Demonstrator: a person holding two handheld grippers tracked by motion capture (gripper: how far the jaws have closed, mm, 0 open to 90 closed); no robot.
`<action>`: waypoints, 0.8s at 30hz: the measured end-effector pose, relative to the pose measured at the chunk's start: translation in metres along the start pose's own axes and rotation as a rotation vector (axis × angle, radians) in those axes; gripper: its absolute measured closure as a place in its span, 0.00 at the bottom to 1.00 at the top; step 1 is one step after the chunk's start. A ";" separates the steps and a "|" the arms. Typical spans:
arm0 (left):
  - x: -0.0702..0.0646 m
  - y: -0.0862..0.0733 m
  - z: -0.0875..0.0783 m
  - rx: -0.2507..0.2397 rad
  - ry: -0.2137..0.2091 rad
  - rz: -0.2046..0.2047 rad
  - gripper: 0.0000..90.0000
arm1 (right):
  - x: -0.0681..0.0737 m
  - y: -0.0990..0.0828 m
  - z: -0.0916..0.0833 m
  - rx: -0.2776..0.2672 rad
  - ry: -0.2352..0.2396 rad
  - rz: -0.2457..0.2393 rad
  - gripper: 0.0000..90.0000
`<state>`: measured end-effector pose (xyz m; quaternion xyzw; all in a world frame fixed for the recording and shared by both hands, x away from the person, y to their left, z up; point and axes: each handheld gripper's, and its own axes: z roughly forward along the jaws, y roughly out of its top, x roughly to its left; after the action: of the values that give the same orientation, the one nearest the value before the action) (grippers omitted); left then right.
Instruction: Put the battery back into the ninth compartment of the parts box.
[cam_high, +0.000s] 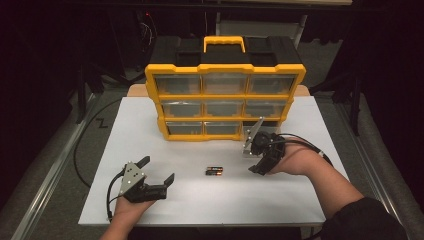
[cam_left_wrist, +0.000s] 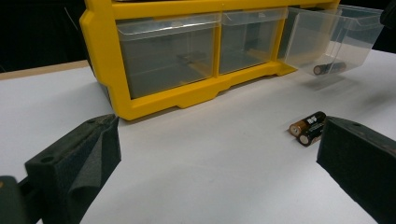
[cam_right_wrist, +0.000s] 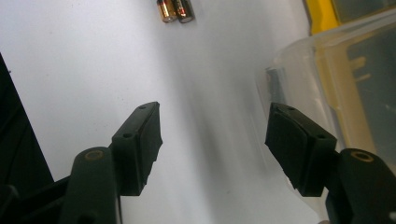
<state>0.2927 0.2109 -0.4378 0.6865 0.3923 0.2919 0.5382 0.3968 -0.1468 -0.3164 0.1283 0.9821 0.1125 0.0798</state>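
Left gripper (cam_high: 159, 170) resting low on the white table (cam_high: 200, 200), jaws spread wide, nothing between the pads. Same story in the left gripper view (cam_left_wrist: 217, 158): two black foam pads (cam_left_wrist: 86, 154) parked far apart with bare table between them.

Just past the right-hand pad in that view, two batteries (cam_left_wrist: 309, 127) lying side by side, touching each other, gold ends pointing toward the camera. Close beside the pad, not between the jaws. From above, batteries (cam_high: 214, 171) sitting roughly midway between the two grippers, apart from both.

Right gripper (cam_high: 256, 160) hanging over the table at the cabinet's lower right corner, tips pointing down and back toward the batteries. Jaws parted in the right gripper view (cam_right_wrist: 215, 144), gripping nothing, only blurry white table in the gap. Clear plastic drawer (cam_right_wrist: 327, 84) right next to the right-hand finger (cam_right_wrist: 299, 144), wall nearly against it; can't tell for sure whether touching. Batteries (cam_right_wrist: 175, 10) well beyond the fingertips, up at the top edge.

Further out from the left fingers: that same drawer (cam_left_wrist: 334, 39) pulled out of the bottom row, one more battery (cam_left_wrist: 329, 68) lying inside on its floor. Behind it all, yellow organizer cabinet (cam_high: 225, 95) standing upright, three rows of clear drawers, yellow carry handle (cam_high: 224, 44) on top.
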 end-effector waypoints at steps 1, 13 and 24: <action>0.000 0.000 0.000 -0.002 0.000 0.001 0.00 | 0.001 0.000 0.001 0.003 0.003 -0.001 0.41; 0.000 0.000 -0.001 -0.002 0.003 -0.001 0.00 | 0.012 -0.002 0.019 -0.001 0.017 -0.005 0.35; 0.000 0.000 -0.002 -0.005 0.003 -0.001 0.00 | 0.020 -0.005 0.034 -0.028 0.021 0.000 0.33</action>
<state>0.2913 0.2120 -0.4373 0.6844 0.3926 0.2940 0.5394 0.3832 -0.1390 -0.3530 0.1259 0.9813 0.1273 0.0714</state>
